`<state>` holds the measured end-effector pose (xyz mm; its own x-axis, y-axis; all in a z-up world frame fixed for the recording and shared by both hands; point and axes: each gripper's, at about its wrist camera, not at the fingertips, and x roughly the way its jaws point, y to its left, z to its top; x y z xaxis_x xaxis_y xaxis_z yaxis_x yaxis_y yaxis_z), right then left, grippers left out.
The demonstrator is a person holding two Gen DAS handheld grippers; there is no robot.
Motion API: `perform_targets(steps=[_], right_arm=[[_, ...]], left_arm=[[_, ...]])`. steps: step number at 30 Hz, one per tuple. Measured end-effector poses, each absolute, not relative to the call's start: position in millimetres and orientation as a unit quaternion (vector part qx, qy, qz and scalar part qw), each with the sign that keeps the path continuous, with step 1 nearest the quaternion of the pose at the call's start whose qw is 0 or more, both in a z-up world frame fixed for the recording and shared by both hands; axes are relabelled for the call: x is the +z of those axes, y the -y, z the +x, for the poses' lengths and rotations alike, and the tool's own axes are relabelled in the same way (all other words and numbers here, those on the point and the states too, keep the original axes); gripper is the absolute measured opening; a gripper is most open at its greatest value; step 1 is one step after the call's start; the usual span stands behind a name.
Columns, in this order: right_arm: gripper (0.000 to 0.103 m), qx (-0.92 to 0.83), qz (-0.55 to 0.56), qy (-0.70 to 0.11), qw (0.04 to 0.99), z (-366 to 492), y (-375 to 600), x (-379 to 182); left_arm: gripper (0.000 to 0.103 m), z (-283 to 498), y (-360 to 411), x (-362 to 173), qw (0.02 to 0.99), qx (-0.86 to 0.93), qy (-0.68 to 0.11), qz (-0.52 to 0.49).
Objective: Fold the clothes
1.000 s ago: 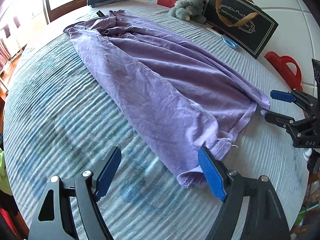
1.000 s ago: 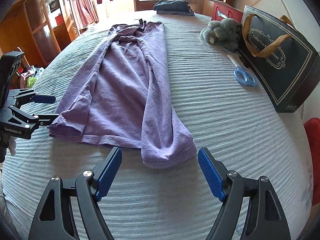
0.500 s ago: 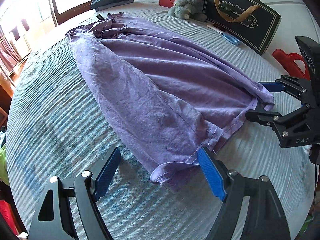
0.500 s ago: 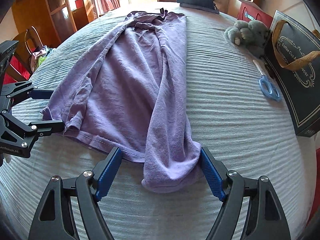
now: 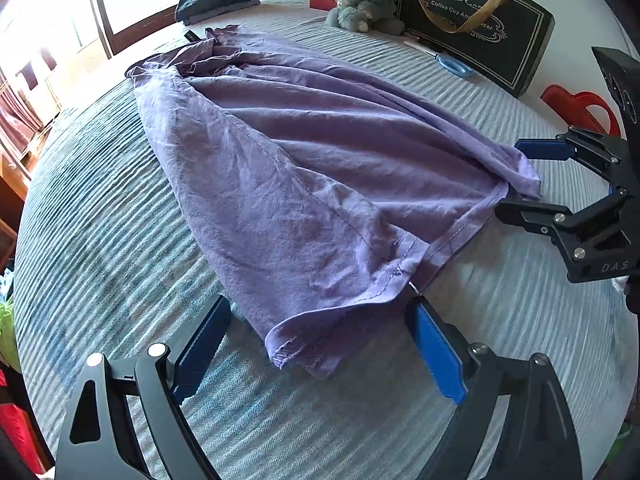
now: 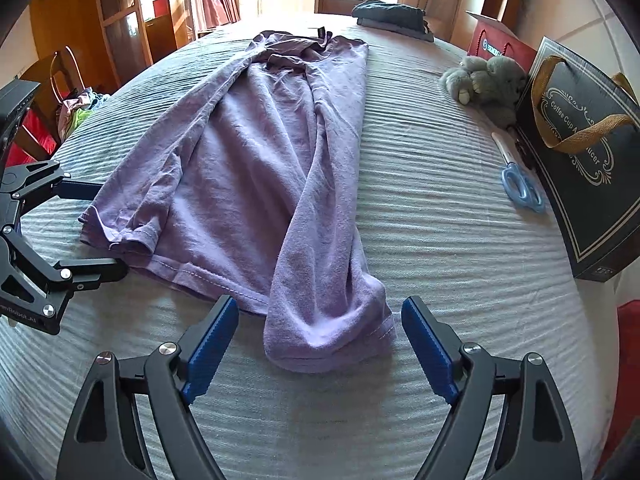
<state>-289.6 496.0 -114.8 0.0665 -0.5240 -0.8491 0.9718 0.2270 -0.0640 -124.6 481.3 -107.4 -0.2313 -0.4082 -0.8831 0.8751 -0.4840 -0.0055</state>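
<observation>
A purple T-shirt (image 5: 304, 168) lies lengthwise on the grey striped bedspread (image 5: 100, 260), its sides folded inward, collar at the far end. It also shows in the right wrist view (image 6: 256, 168). My left gripper (image 5: 320, 344) is open, with the shirt's near left hem corner lying between its blue pads. My right gripper (image 6: 320, 340) is open, with the near right hem corner between its pads. Each gripper appears in the other's view: the right gripper (image 5: 520, 180) and the left gripper (image 6: 100, 232), both open at the hem corners.
A dark gift bag (image 6: 588, 168), blue scissors (image 6: 522, 188), a grey plush toy (image 6: 484, 80) and a red bag (image 6: 496, 46) stand along the right. Folded dark clothes (image 6: 390, 14) lie at the far end. A red hanger (image 5: 580, 108) lies off the right edge.
Both grippers have moved forward to the shirt's near hem. The hem corners now lie between the open pads. The shirt itself has not moved.
</observation>
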Motion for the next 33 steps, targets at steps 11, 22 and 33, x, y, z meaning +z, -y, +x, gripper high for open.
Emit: perform_targets(steps=[11, 22, 33], right_arm=[[0.019, -0.559, 0.345, -0.36, 0.662, -277, -499, -112], [0.014, -0.569, 0.365, -0.305, 0.67, -237, -523, -89], [0.013, -0.564, 0.386, -0.287, 0.672, -198, -558, -49]], left_arm=[[0.011, -109, -476, -88, 0.394, -0.768, -0.253, 0.436], [0.011, -53, -486, -52, 0.38, -0.784, -0.217, 0.441], [0.011, 9, -506, -14, 0.343, -0.795, -0.227, 0.446]])
